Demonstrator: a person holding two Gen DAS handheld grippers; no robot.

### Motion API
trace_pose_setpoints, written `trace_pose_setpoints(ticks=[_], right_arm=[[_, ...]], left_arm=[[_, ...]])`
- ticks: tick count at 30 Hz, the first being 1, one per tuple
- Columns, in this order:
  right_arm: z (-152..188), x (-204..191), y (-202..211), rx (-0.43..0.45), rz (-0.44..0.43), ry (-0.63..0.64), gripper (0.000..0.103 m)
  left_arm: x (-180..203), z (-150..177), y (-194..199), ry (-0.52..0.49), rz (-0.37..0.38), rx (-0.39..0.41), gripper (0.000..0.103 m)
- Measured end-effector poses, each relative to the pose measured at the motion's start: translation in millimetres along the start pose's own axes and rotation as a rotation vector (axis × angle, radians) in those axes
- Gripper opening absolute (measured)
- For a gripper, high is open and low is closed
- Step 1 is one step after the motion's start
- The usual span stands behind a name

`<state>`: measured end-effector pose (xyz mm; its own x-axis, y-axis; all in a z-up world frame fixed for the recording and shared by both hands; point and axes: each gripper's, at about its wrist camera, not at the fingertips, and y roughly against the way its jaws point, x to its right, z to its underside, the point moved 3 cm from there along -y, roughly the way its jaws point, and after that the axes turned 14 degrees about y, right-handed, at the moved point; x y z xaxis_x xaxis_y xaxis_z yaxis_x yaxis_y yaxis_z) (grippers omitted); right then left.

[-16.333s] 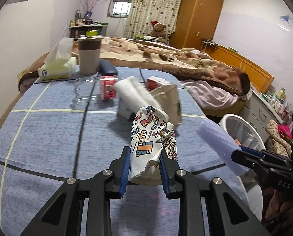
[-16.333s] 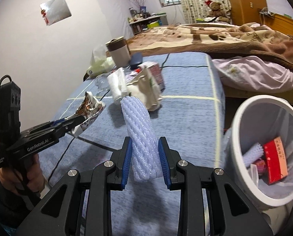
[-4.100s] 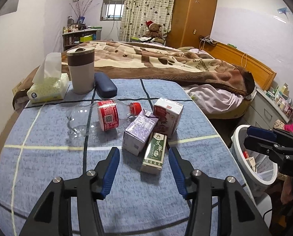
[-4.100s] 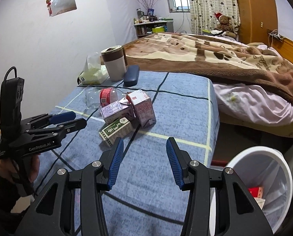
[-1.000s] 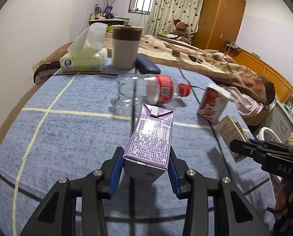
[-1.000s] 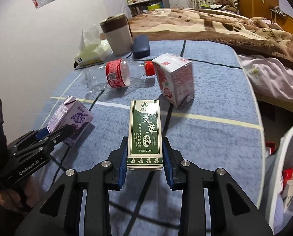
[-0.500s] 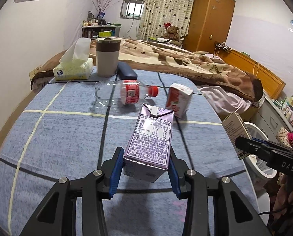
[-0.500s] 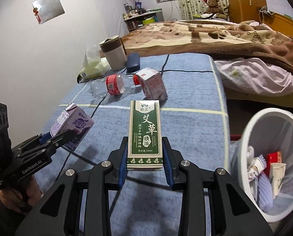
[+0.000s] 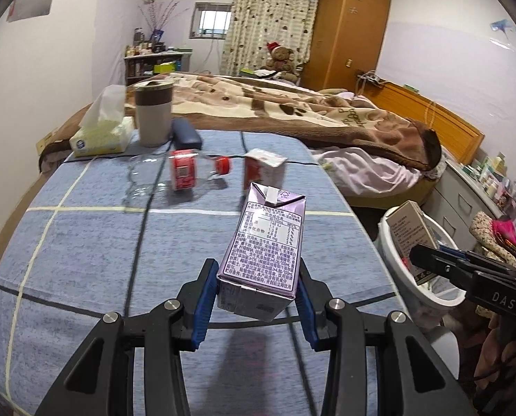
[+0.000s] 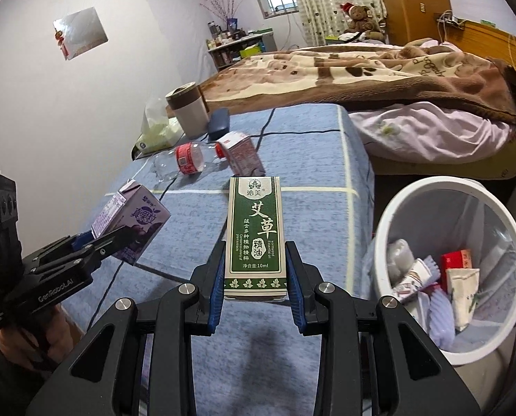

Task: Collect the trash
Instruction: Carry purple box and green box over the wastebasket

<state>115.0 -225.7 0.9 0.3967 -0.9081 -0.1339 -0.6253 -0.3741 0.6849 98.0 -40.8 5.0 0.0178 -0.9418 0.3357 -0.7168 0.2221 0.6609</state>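
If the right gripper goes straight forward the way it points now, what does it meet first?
Probably the blue tablecloth ahead of the green box that the right gripper holds; the white bin stands off to the side. Depth is unclear.

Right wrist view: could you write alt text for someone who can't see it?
A handheld claw grips a green box above a blue checked tablecloth, beside a white bin part full of trash. At left, a second claw holds a purple carton.
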Motion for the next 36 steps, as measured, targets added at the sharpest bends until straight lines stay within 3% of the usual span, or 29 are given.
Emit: trace_pose_setpoints(ticks=[16, 36], right_arm=[[14.0, 43.1, 21.5, 0.028, 0.094, -0.087, 0.033], [36.7, 88.0, 34.0, 0.025, 0.169, -0.188, 0.033]], left_arm=[[67.1, 3.2, -23.0, -0.086, 0.106, -0.045, 0.043], [141.7, 14.3, -59.8, -0.202, 0.187, -0.105, 0.043]])
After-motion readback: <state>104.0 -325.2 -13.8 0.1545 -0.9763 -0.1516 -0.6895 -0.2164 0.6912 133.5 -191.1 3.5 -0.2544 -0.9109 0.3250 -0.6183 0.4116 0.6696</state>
